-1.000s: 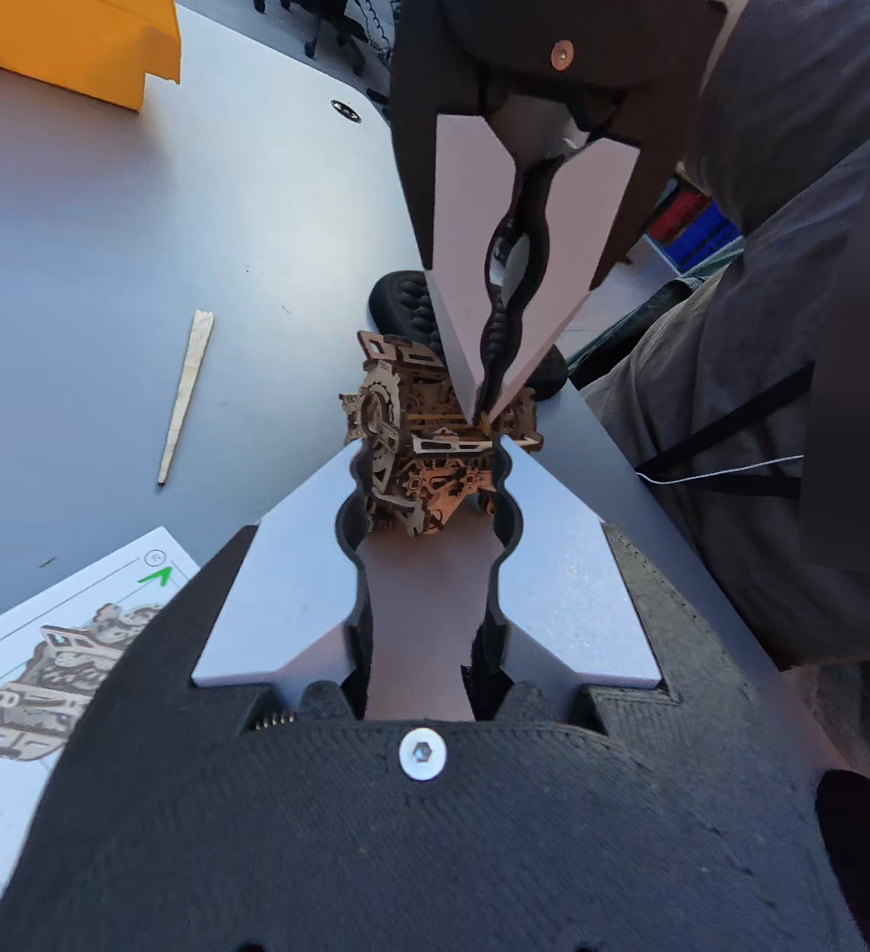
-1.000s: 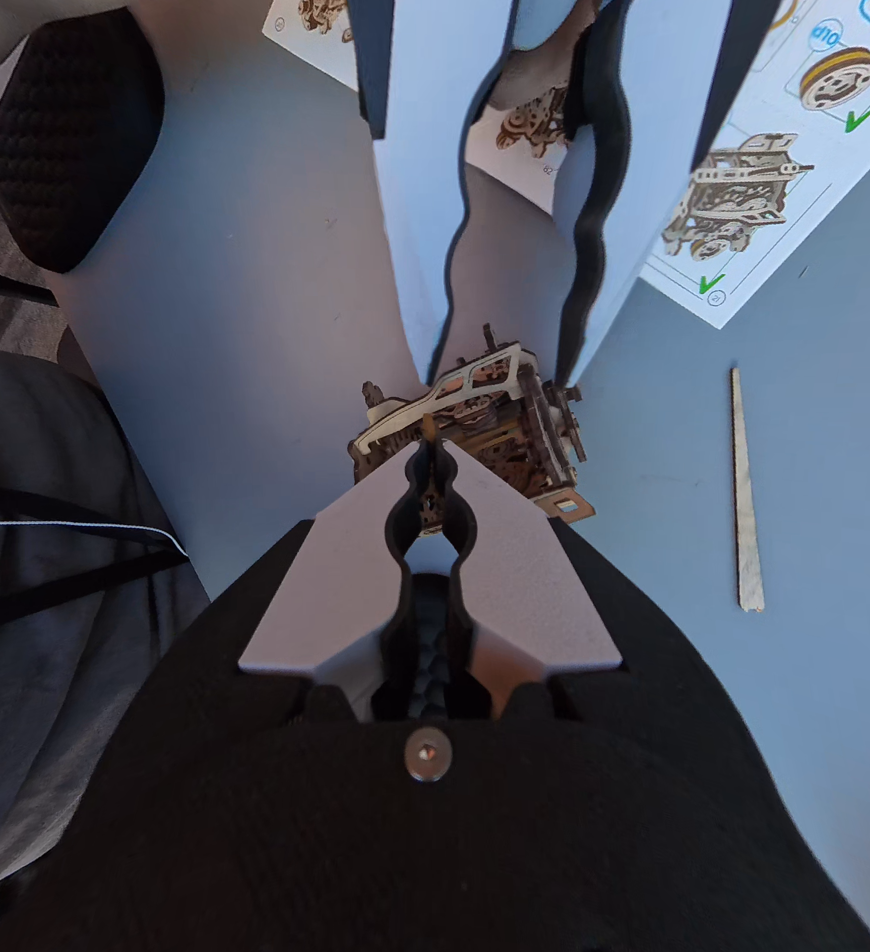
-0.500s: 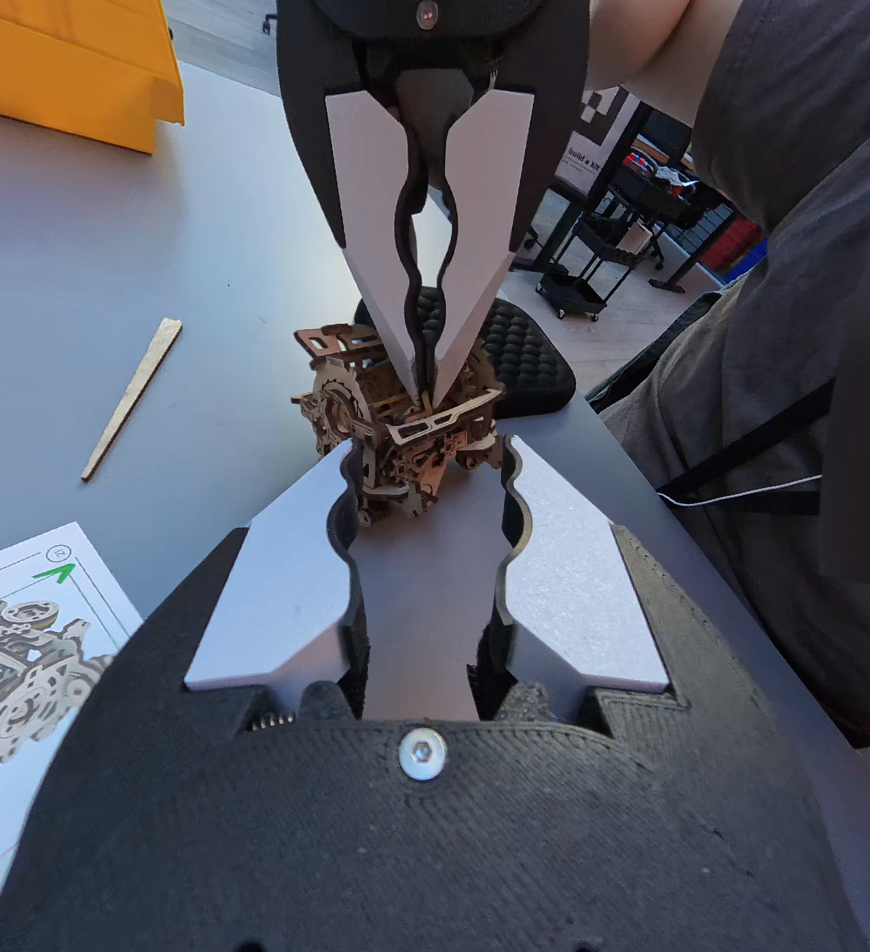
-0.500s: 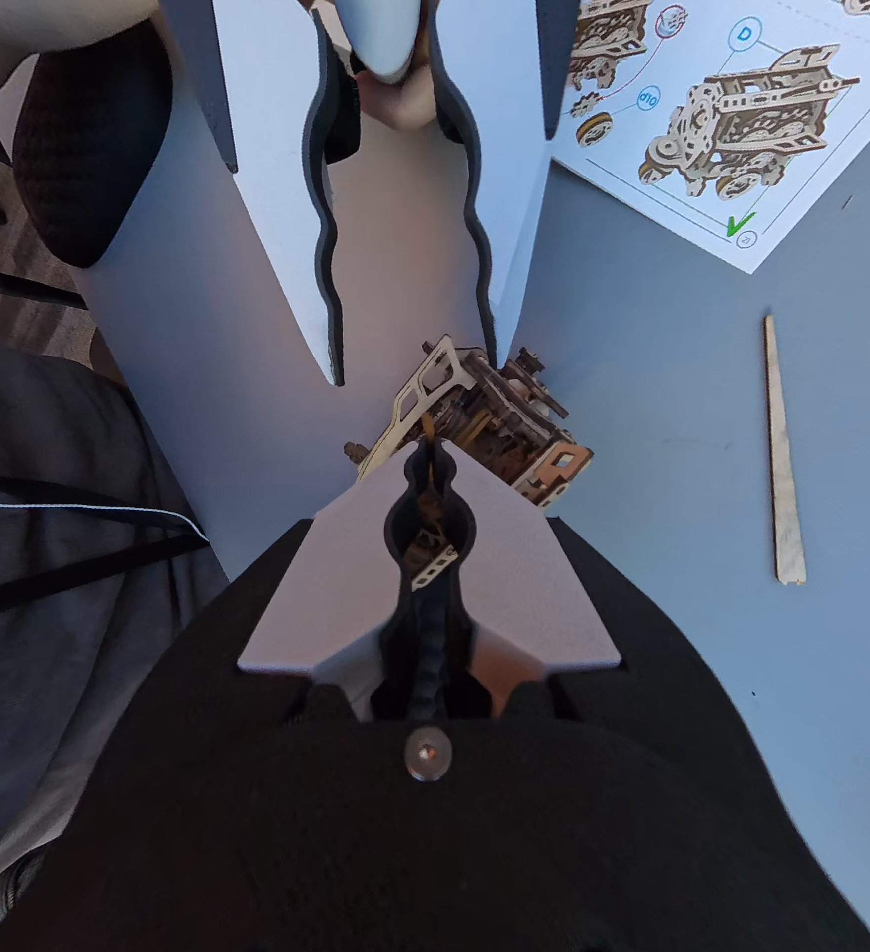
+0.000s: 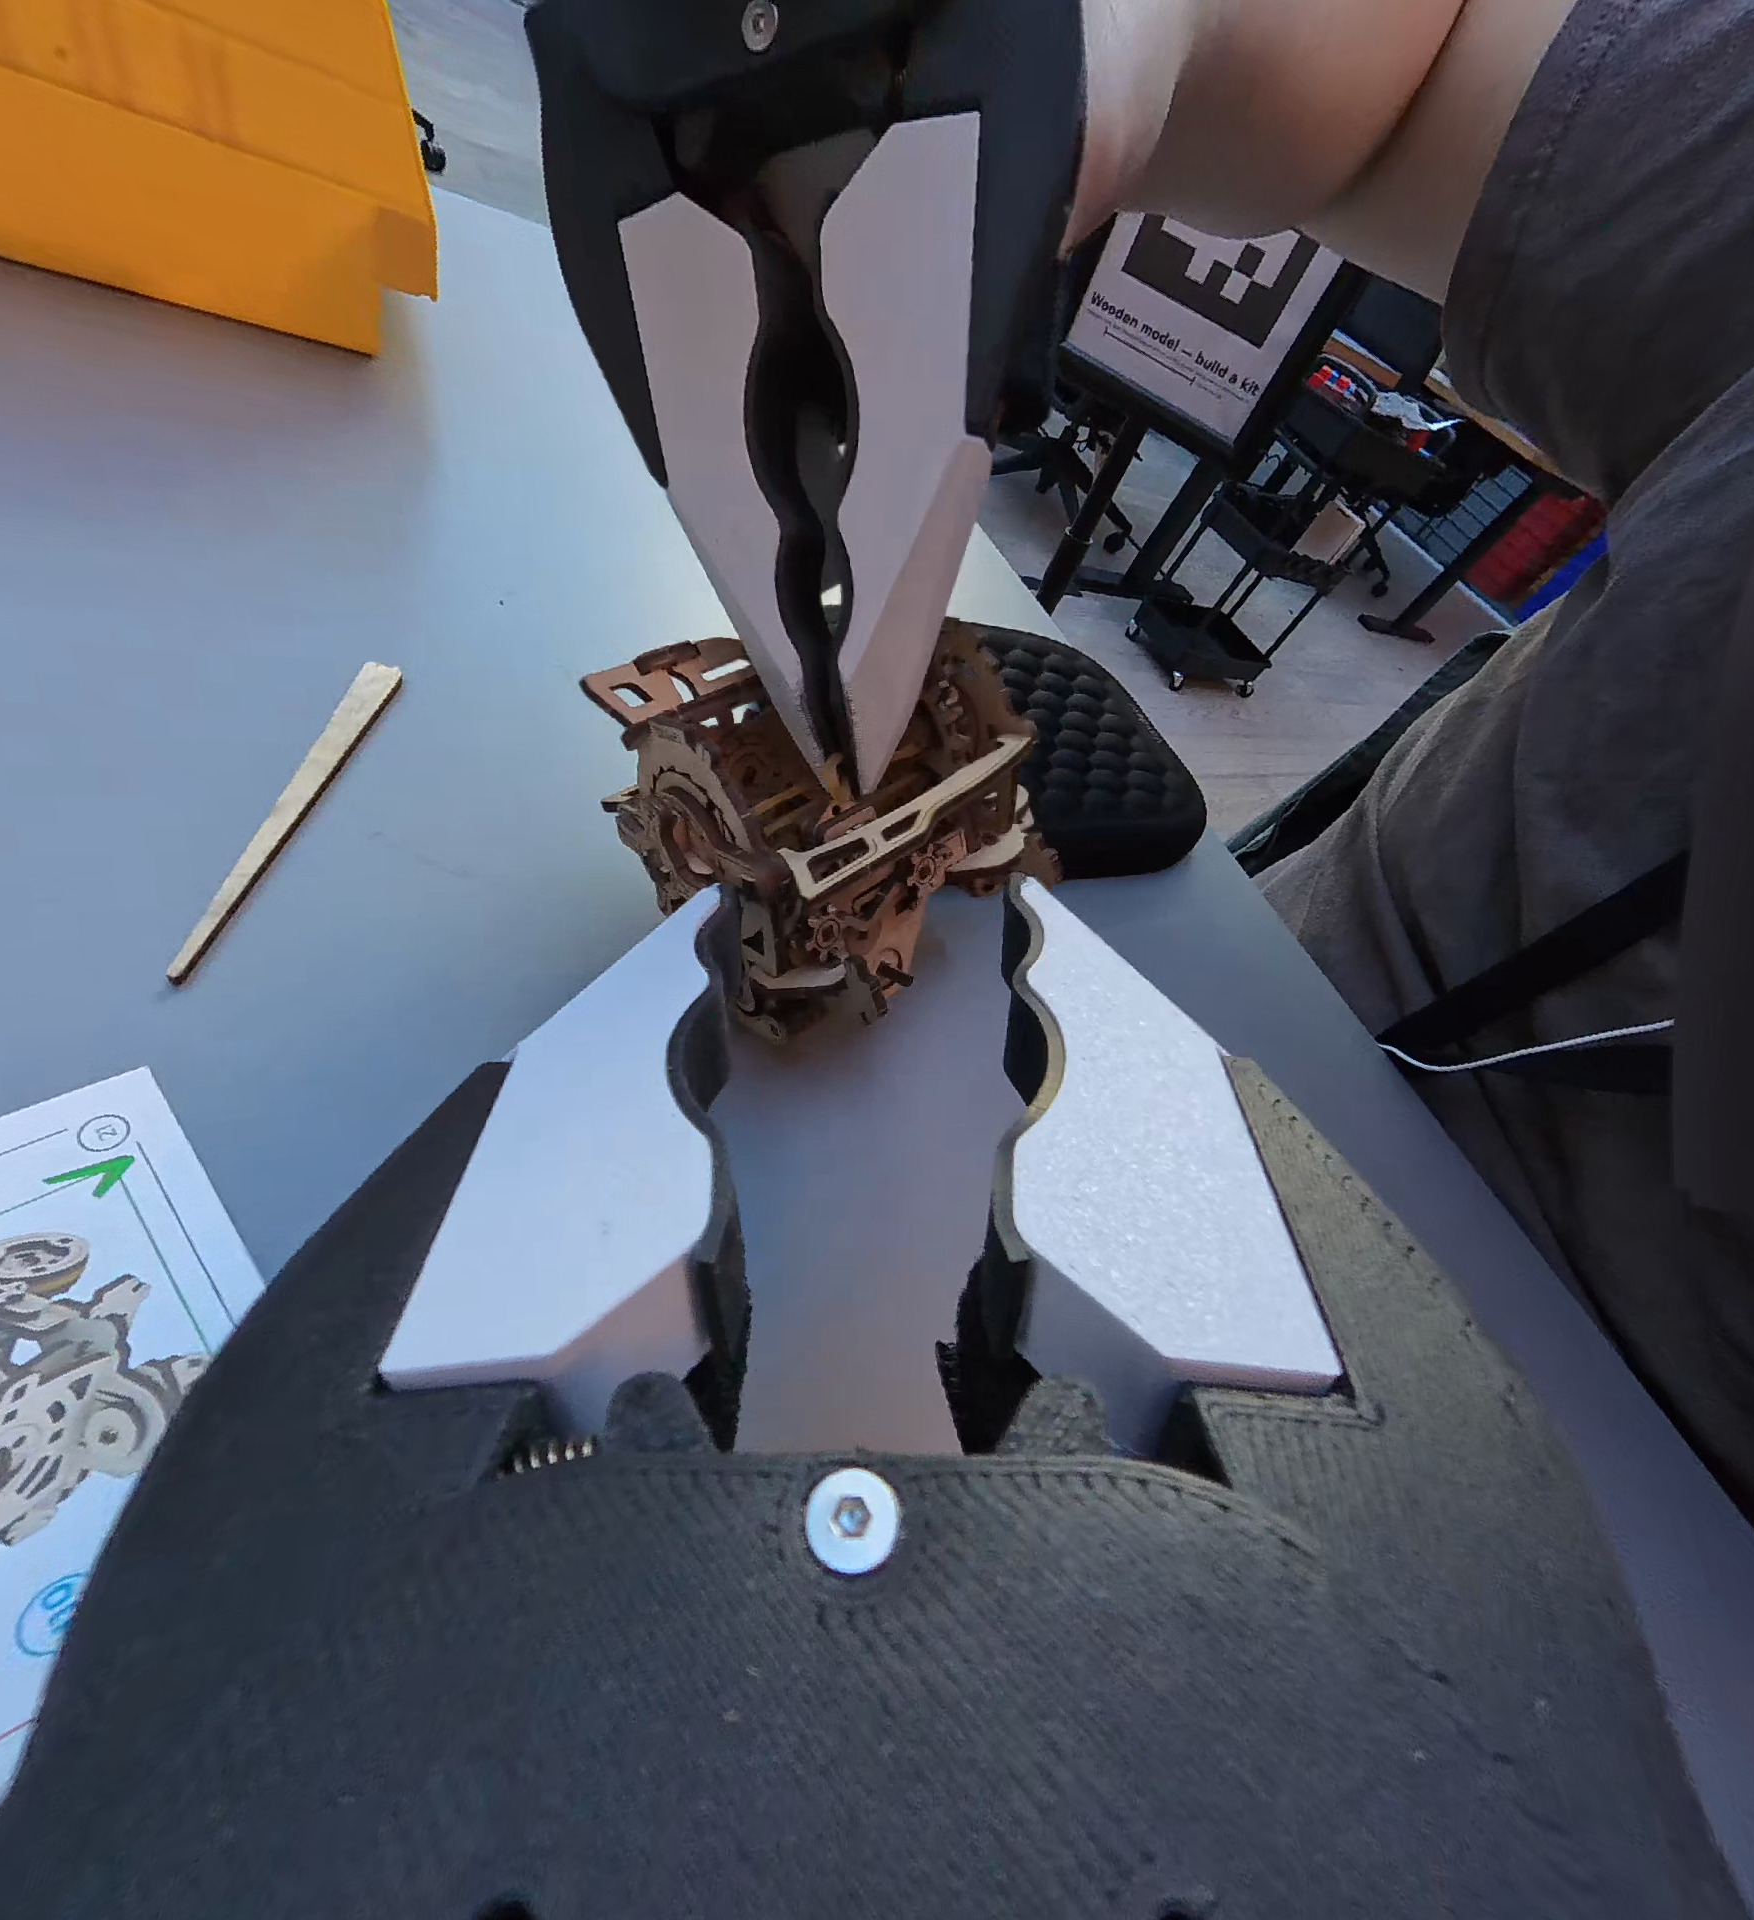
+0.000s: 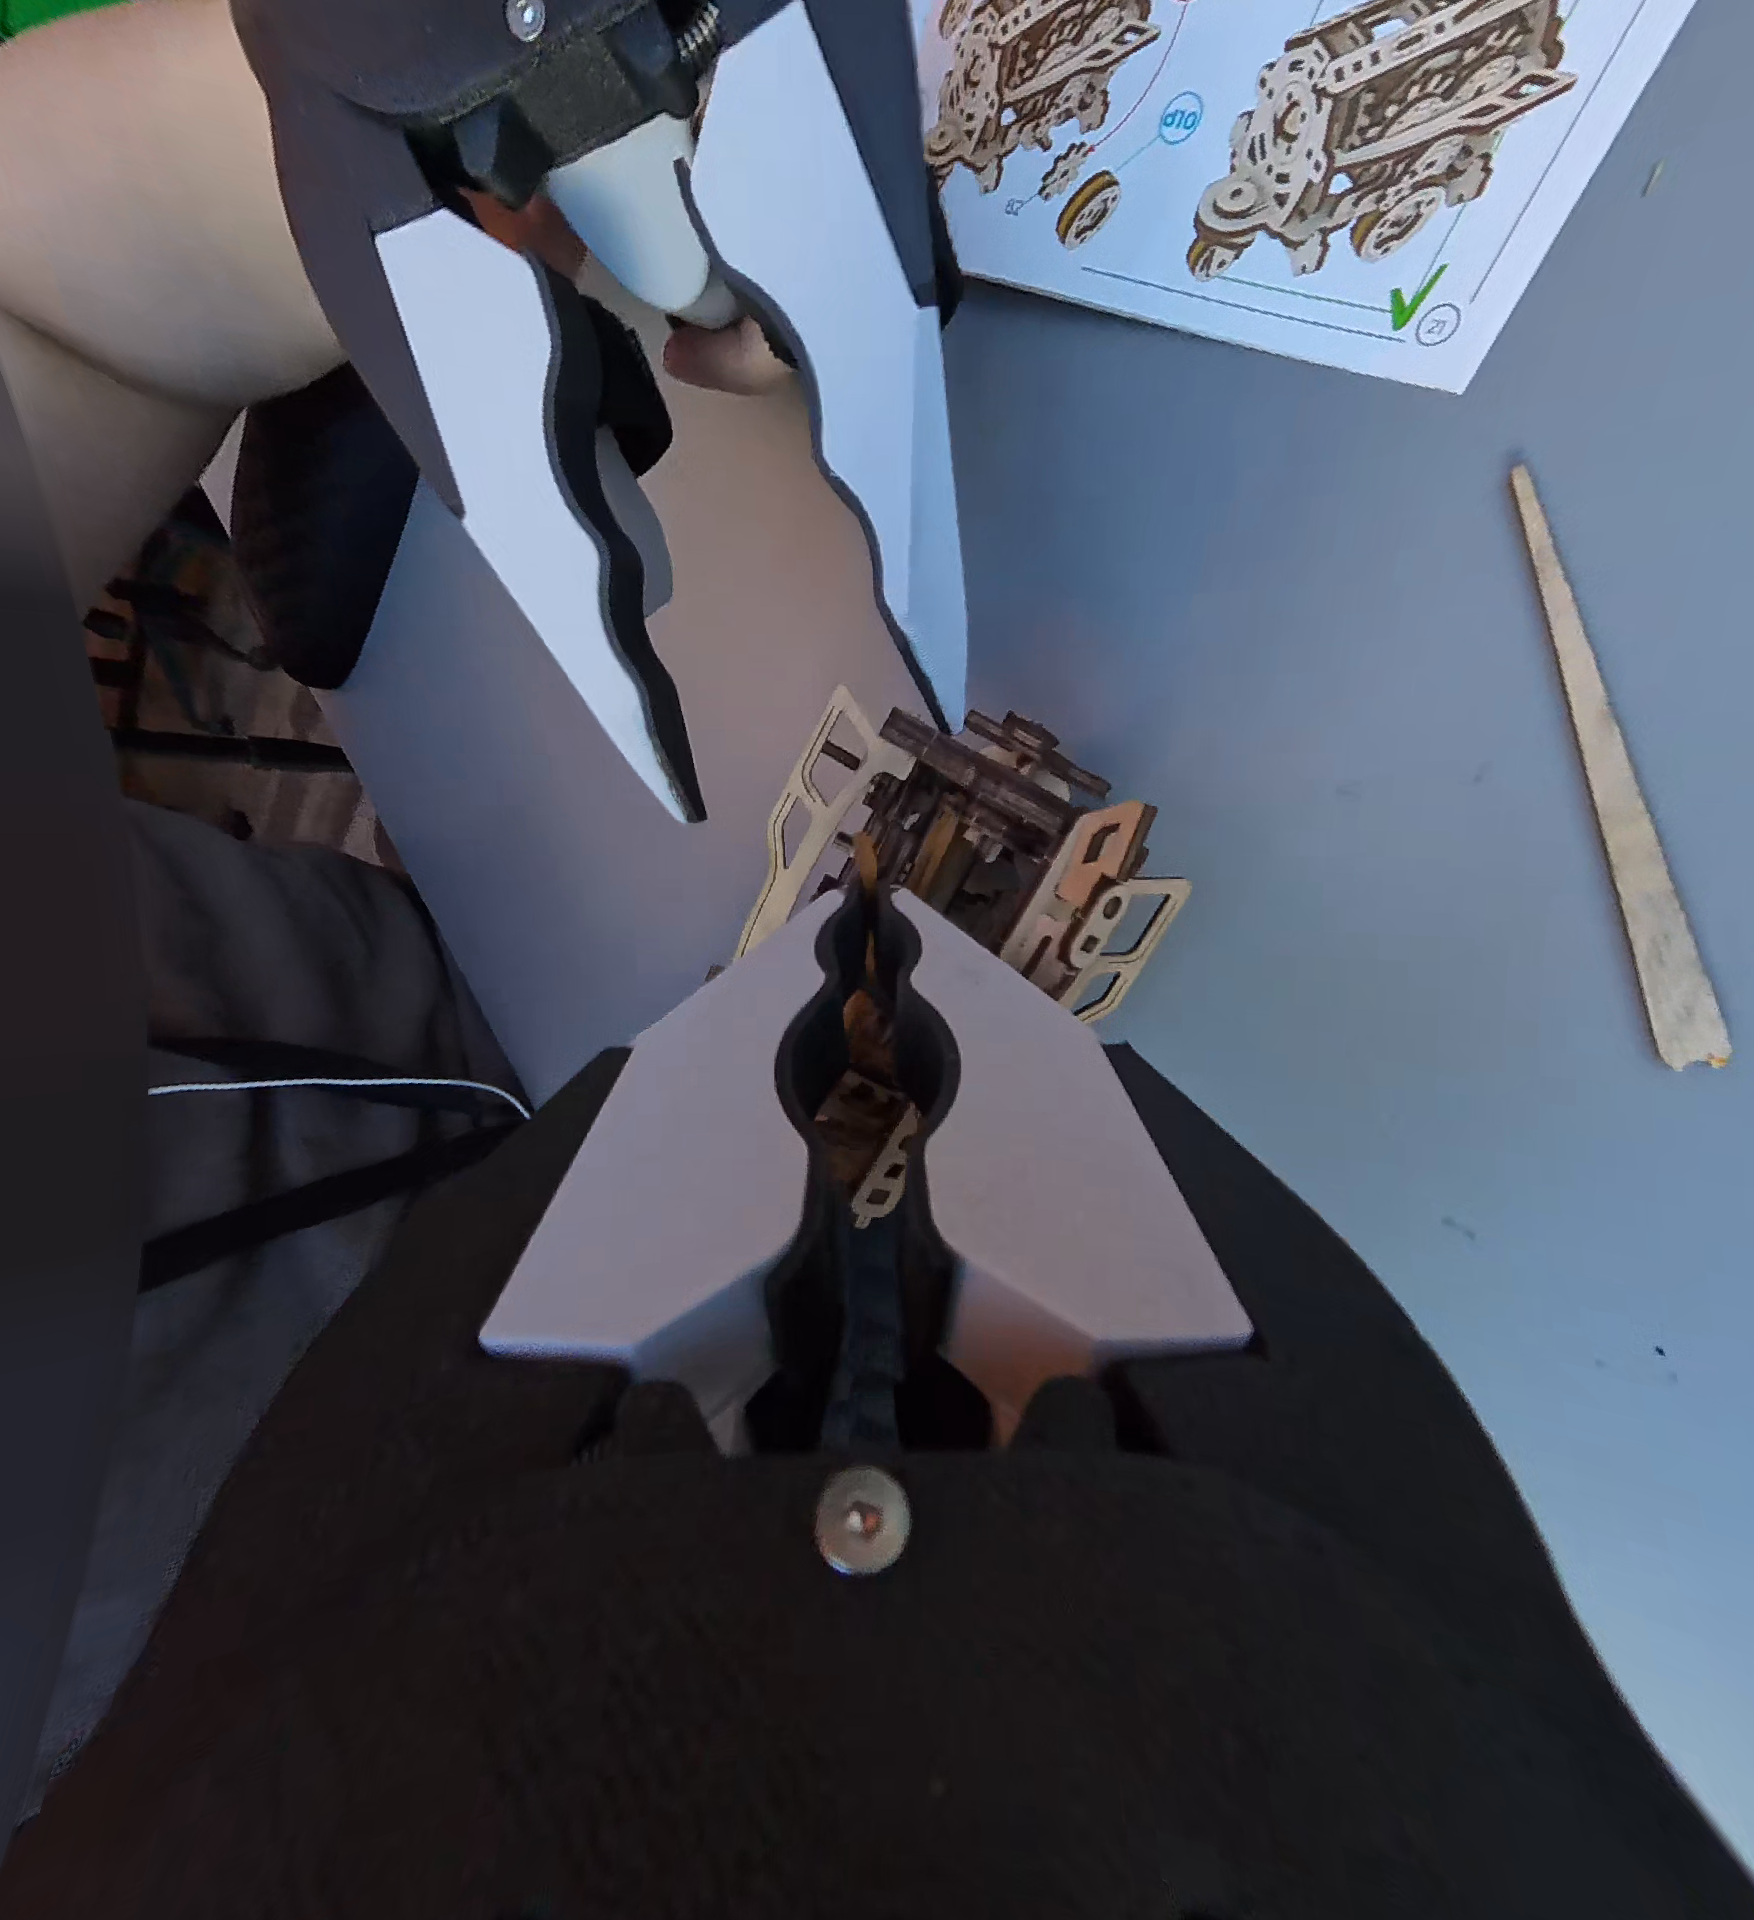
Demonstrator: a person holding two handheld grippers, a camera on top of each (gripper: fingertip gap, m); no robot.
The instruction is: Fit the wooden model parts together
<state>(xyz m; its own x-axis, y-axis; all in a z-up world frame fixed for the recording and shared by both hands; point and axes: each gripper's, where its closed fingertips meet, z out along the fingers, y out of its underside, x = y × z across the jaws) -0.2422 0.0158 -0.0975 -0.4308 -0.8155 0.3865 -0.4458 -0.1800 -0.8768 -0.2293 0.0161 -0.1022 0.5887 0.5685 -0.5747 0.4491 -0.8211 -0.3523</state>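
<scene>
Since a second ago the left gripper has been spread wider; only its left pad touches the wooden model on the table. The right gripper stays clenched on a thin yellowish strip at the model's top.

wooden model: laser-cut wood | table: smooth matt | instruction sheet: paper

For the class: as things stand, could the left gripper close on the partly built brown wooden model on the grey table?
Probably yes: the left gripper is open, the wooden model sits at its fingertips, and only the right gripper is above.
</scene>
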